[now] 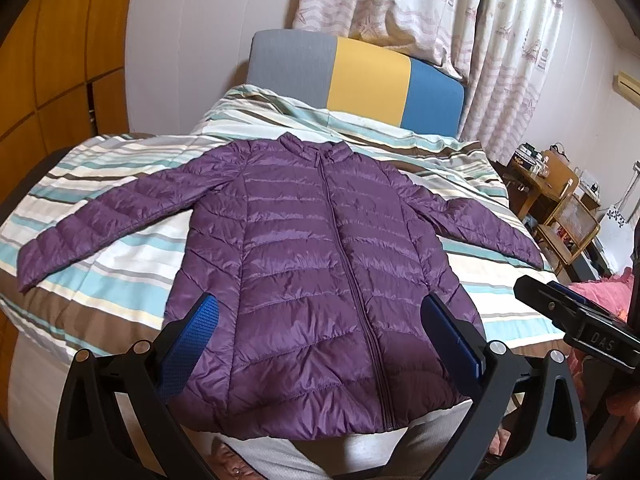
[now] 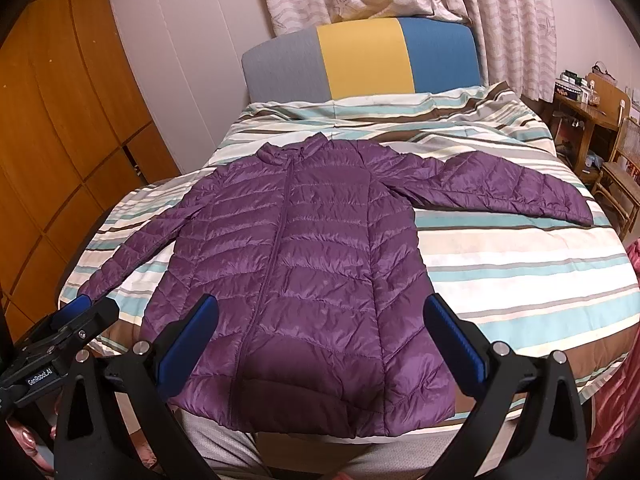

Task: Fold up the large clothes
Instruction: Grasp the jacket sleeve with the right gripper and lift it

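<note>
Purple jacket flat on bed, beyond both spread grippers

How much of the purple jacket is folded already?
None yet. Done: the purple jacket lies flat, zipped up, front side up on the striped bedspread, with both sleeves spread out to the sides. In hand: nothing; the left gripper and right gripper hover above the hem with jaws wide open. Left: folding in both sleeves, then the body.
</note>
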Motion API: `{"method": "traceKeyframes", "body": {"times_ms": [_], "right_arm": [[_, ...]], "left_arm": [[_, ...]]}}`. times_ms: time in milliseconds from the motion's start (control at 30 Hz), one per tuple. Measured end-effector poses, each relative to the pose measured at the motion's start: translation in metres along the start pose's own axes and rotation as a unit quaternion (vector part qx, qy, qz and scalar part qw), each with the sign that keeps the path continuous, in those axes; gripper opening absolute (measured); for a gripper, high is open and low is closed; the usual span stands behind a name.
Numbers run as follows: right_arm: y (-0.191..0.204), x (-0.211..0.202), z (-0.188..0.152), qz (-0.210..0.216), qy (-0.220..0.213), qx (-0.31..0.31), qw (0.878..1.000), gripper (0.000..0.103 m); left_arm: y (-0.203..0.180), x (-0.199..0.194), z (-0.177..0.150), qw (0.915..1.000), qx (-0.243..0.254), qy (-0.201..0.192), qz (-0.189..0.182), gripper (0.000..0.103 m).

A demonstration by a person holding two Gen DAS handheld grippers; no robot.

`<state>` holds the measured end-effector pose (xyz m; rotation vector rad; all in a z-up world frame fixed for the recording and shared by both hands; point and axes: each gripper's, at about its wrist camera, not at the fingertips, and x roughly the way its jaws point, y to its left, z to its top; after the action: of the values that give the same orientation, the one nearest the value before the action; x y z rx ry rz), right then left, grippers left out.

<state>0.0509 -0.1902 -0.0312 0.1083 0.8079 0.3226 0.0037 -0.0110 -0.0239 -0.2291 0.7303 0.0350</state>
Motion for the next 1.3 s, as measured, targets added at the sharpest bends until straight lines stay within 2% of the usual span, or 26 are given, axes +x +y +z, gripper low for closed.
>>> {"method": "traceKeyframes", "body": {"times_ms": [167, 333, 433, 533, 633, 700, 800, 867, 933, 1033, 1167, 1300], "right_arm": [[-0.009, 0.01, -0.001, -0.006, 0.002, 0.007, 1.0, 0.101], [-0.035, 0.028, 0.002, -0.025, -0.013, 0.027, 0.999, 0.101], [-0.061, 0.046, 0.004, -0.031, -0.013, 0.049, 0.998, 0.101], [-0.095, 0.069, 0.006, -0.056, 0.01, 0.08, 0.995, 0.101], [-0.137, 0.096, 0.006, -0.106, 0.045, 0.109, 0.987, 0.101], [-0.169, 0.112, 0.005, -0.152, 0.058, 0.123, 0.979, 0.101], [-0.213, 0.126, 0.007, -0.192, 0.063, 0.152, 0.967, 0.101], [-0.246, 0.131, 0.01, -0.198, 0.059, 0.195, 0.959, 0.101], [-0.28, 0.132, 0.014, -0.188, 0.031, 0.24, 0.952, 0.101], [-0.317, 0.139, 0.021, -0.216, 0.022, 0.272, 0.938, 0.101], [-0.355, 0.143, 0.026, -0.215, 0.001, 0.324, 0.921, 0.1], [-0.381, 0.145, 0.035, -0.229, -0.026, 0.338, 0.913, 0.097]], "left_arm": [[0.006, 0.016, 0.002, 0.9994, -0.008, 0.03, -0.013, 0.1], [0.021, 0.042, 0.003, 0.9968, -0.033, 0.065, -0.032, 0.1], [0.035, 0.063, 0.007, 0.9954, -0.059, 0.075, -0.006, 0.1], [0.048, 0.084, 0.012, 0.9942, -0.073, 0.075, 0.023, 0.1], [0.058, 0.109, 0.022, 0.9933, -0.066, 0.075, 0.059, 0.1], [0.061, 0.123, 0.028, 0.9928, -0.055, 0.07, 0.08, 0.1], [0.065, 0.153, 0.04, 0.9917, -0.027, 0.065, 0.107, 0.1], [0.068, 0.169, 0.046, 0.9909, -0.025, 0.067, 0.114, 0.1], [0.071, 0.187, 0.05, 0.9913, -0.027, 0.065, 0.111, 0.1], [0.074, 0.214, 0.055, 0.9894, -0.021, 0.071, 0.125, 0.1], [0.079, 0.24, 0.059, 0.9864, -0.01, 0.065, 0.151, 0.1], [0.087, 0.253, 0.064, 0.9844, -0.008, 0.06, 0.165, 0.1]]}}
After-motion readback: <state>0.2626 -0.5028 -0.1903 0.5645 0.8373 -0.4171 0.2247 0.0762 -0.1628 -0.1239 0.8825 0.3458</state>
